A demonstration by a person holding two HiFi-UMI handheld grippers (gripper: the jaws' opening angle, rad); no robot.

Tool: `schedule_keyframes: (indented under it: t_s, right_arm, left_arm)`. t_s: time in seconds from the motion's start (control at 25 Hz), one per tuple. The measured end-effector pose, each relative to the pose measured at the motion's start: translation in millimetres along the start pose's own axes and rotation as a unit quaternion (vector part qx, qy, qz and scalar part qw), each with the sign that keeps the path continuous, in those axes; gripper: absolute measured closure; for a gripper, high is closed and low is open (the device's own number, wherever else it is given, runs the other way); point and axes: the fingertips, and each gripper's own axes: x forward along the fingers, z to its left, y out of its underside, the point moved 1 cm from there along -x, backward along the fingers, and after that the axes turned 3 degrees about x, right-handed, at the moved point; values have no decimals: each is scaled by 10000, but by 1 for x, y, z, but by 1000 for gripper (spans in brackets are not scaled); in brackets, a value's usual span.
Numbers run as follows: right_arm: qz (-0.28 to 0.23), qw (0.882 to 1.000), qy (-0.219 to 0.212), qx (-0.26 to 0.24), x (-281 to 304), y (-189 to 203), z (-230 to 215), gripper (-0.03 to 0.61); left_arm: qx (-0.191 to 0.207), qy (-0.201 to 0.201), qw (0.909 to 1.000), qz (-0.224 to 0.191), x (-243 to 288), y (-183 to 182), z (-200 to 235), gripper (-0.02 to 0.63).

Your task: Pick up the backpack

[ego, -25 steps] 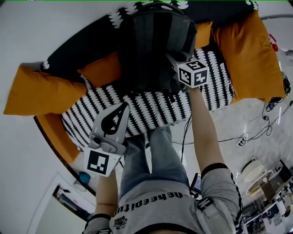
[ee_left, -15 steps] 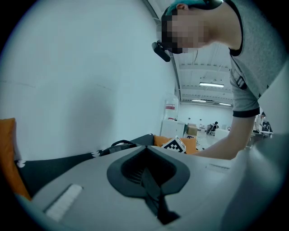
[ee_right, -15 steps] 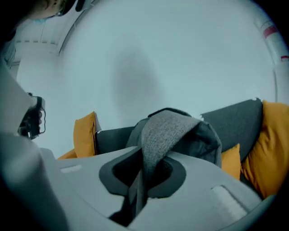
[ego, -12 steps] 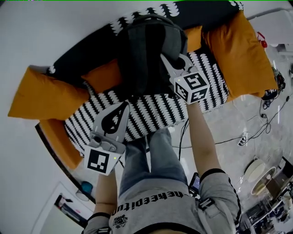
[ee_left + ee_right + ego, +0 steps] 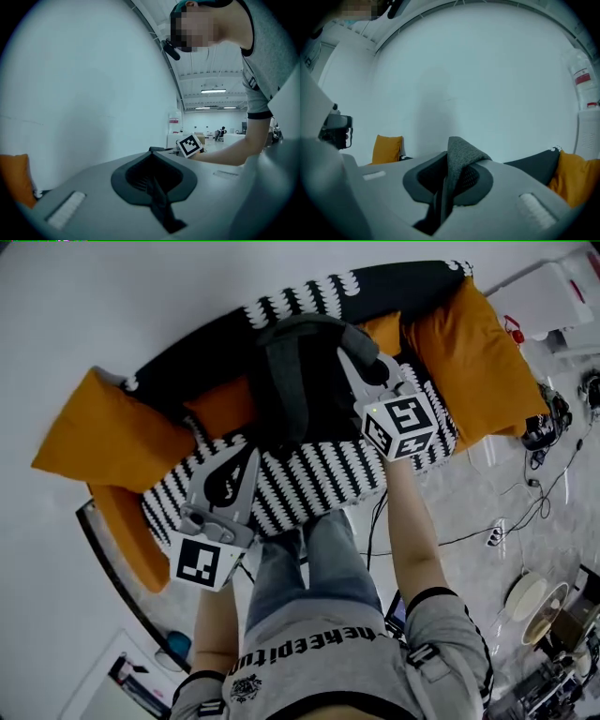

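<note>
A dark grey backpack [image 5: 298, 381] hangs upright in front of the sofa's backrest, seen in the head view. My right gripper [image 5: 349, 357] is shut on its grey top strap [image 5: 460, 157]; in the right gripper view the strap loops up out of the closed jaws of the right gripper [image 5: 447, 176]. My left gripper [image 5: 249, 457] hovers over the black-and-white sofa seat [image 5: 319, 474], to the lower left of the backpack and apart from it. In its own view the left gripper [image 5: 152, 180] is shut with nothing between the jaws.
Orange cushions lie at the sofa's left [image 5: 103, 437] and right [image 5: 469, 352], with another [image 5: 220, 404] behind the backpack. The person's legs [image 5: 309, 559] stand against the sofa front. Cables [image 5: 525, 512] trail over the floor on the right.
The right gripper has risen with the strap in it, and the backpack has come up off the seat. The left gripper has also risen a little, still shut and empty.
</note>
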Motion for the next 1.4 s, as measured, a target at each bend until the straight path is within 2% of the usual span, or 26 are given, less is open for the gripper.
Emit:
schedule_keyframes:
  t_s: [0.2,0.44,0.68,0.88,1.4]
  right_arm:
    - [-82,9995,61,-314,-25,-29,29,552]
    - [-54,9996,-54,-256,-54,-41,75,551]
    - [-140,9984,-120,-531,-79,-60,118,549]
    - [-347,9978,203,-534,-106,-85,122,548]
    - [-712,9877,1151,-778,-212,-136,122,545]
  left_arm:
    - [139,-63,9997,-175,-23,-26,3,597]
    - [298,-106,9991,-286,-45,-51,6,597]
    - [393,-148,9983,-392,-61,-71,12,597]
    - [385,-101,9972,-626,-70,-95,14,597]
    - [705,507,9917,-949,-69,-146,-33,597]
